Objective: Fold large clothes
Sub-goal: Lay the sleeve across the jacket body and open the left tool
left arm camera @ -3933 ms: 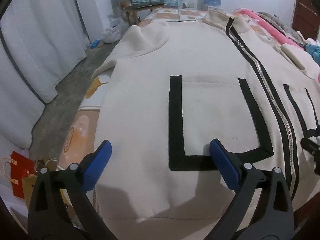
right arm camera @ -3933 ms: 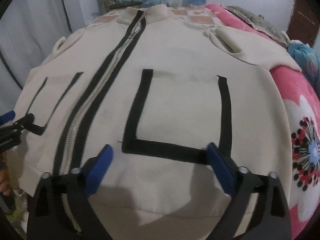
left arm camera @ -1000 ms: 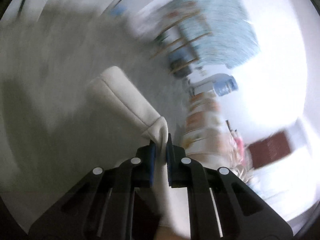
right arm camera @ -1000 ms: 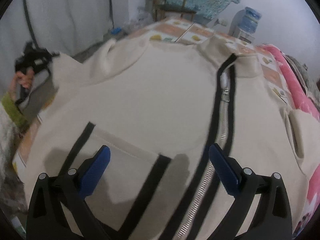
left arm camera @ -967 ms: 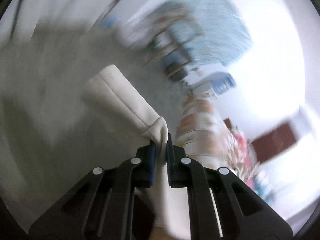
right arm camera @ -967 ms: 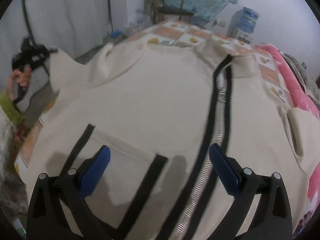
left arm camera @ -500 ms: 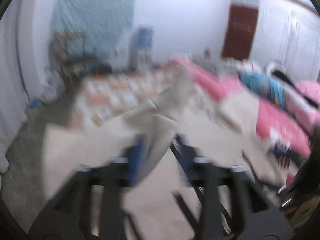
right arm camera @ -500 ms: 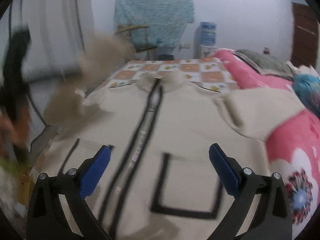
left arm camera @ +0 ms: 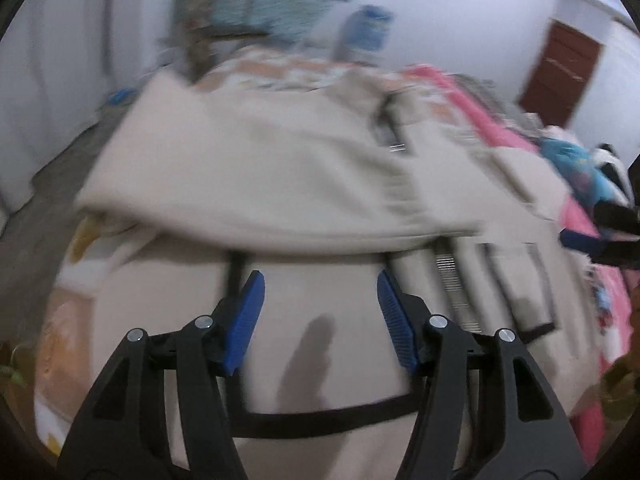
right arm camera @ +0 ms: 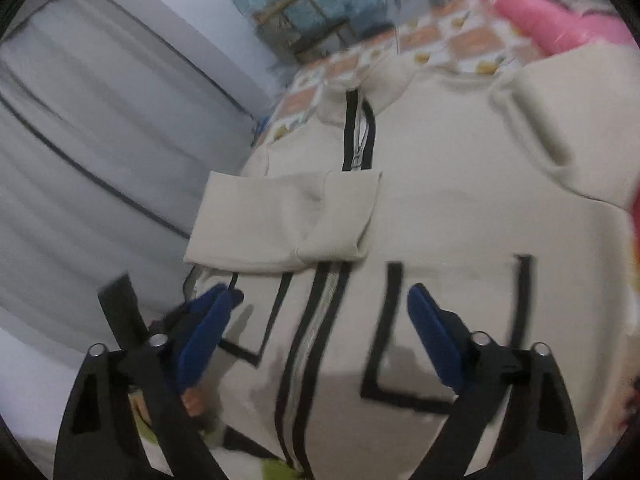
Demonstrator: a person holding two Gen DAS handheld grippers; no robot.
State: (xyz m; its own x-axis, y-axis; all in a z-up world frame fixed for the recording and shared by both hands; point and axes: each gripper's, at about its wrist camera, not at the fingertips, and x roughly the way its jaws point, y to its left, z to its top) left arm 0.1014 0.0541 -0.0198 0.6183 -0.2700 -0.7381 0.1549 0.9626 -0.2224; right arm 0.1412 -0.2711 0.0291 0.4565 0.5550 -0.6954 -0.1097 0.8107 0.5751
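Observation:
A large cream jacket (right arm camera: 460, 216) with black trim and a central zipper (right arm camera: 316, 320) lies front up on the bed. Its left sleeve (right arm camera: 280, 222) lies folded across the chest, with the cuff near the zipper; it also shows in the left wrist view (left arm camera: 260, 176), blurred. My left gripper (left arm camera: 320, 320) is open and empty above the left pocket (left arm camera: 312, 360). My right gripper (right arm camera: 316, 336) is open and empty above the lower front, between zipper and right pocket (right arm camera: 448, 328). The right sleeve (right arm camera: 560, 120) lies out to the right.
The bed has a checked orange sheet (right arm camera: 440, 40) and a pink floral blanket (left arm camera: 580, 220) at the right. A wooden chair (right arm camera: 304, 20) and water bottle (left arm camera: 368, 28) stand behind. White curtains (right arm camera: 80, 140) hang left. Bed edge and grey floor (left arm camera: 52, 168) are at left.
My left gripper carried the sleeve over the chest, let it go and opened. It has pulled back toward the hem. My right gripper stayed open and swung its view leftward.

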